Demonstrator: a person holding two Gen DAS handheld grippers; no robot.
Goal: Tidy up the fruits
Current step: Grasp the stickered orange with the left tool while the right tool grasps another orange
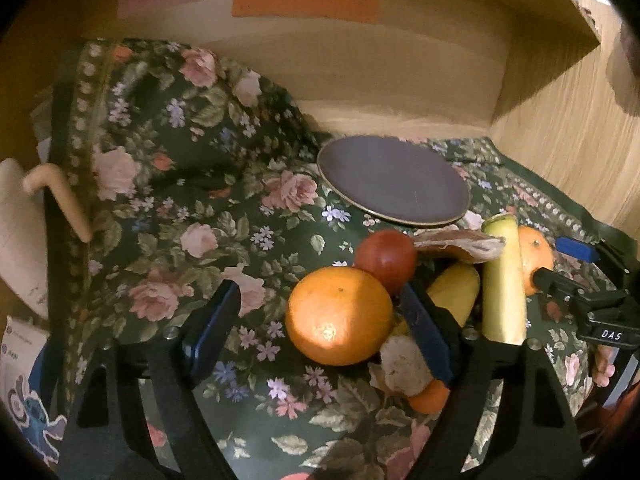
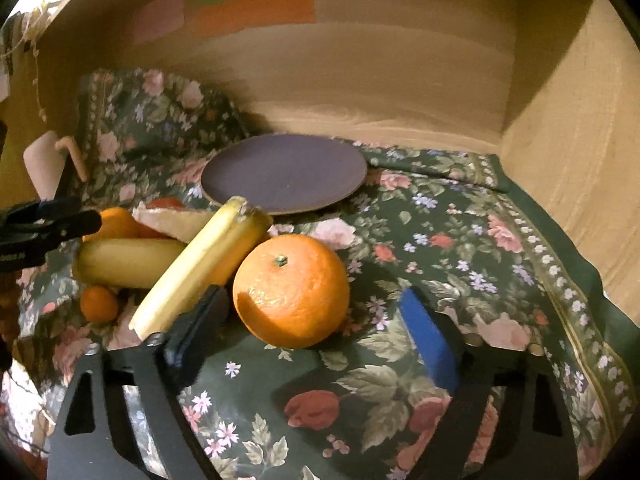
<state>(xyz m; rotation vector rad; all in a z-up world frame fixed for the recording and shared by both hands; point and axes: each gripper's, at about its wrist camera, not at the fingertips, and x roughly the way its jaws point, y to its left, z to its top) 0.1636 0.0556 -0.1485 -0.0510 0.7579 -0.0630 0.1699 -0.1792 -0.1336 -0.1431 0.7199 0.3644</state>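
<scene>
Fruits [image 2: 291, 290] all lie heaped on the cloth [image 2: 460, 240], the plate [image 2: 285, 172] bare, nothing sorted yet; your left gripper [image 1: 316, 336] and right gripper [image 2: 316, 332] both have jaws apart, holding nothing.

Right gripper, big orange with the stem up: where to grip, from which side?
Grip the orange across its widest middle, coming straight from the right gripper side. It is round, stem up, already between the open jaws; the banana crowds its left, so keep that finger tight.
</scene>
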